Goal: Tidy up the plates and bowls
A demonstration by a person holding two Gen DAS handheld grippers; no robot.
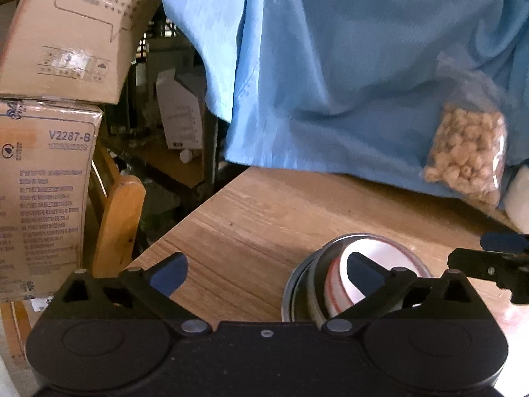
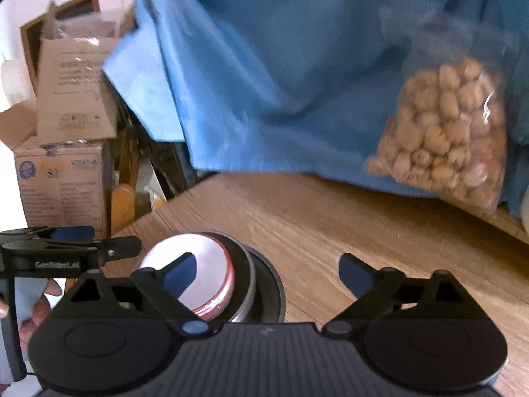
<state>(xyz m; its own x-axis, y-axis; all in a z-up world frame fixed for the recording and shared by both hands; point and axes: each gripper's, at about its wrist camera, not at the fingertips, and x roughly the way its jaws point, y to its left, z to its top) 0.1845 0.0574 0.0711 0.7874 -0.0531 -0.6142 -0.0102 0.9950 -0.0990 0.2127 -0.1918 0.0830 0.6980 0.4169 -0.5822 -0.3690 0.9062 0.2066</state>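
Observation:
A stack of dishes stands on the wooden table (image 1: 251, 211): a white bowl with a red rim line (image 1: 390, 258) nested in a metal bowl (image 1: 317, 284) on a dark plate (image 1: 291, 294). The same white bowl (image 2: 205, 261), metal bowl (image 2: 246, 284) and dark plate (image 2: 274, 287) show in the right wrist view. My left gripper (image 1: 267, 269) is open and empty, its right finger over the stack. My right gripper (image 2: 267, 271) is open and empty, its left finger over the white bowl. Each gripper shows in the other's view, the right one (image 1: 496, 261) and the left one (image 2: 66, 248).
A person in a blue garment (image 1: 347, 66) stands behind the table, with a clear bag of nuts (image 1: 466, 152) hanging at the right. Cardboard boxes (image 1: 43, 182) and a wooden chair (image 1: 119, 218) stand off the table's left edge.

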